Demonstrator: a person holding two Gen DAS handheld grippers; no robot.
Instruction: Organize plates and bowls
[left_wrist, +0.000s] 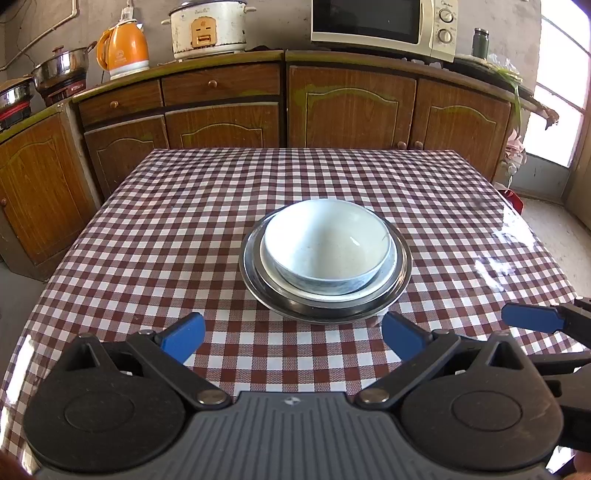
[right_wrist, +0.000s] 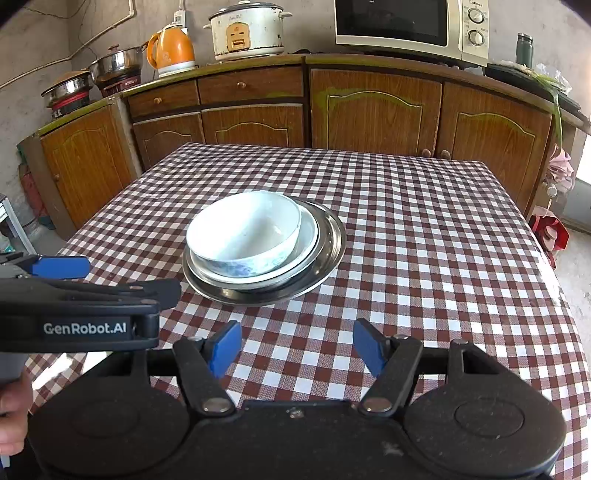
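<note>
Table under a brown-and-white checked oilcloth. At its centre, a round stainless-steel plate carries a smaller white plate, which holds a white ceramic bowl, empty, blue-patterned outside. Left gripper and right gripper: blue-tipped jaws spread wide, holding nothing, near the stack.

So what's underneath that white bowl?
The white bowl sits on a white plate, which rests in a metal plate. Only their rims show; the bowl covers their centres.
</note>
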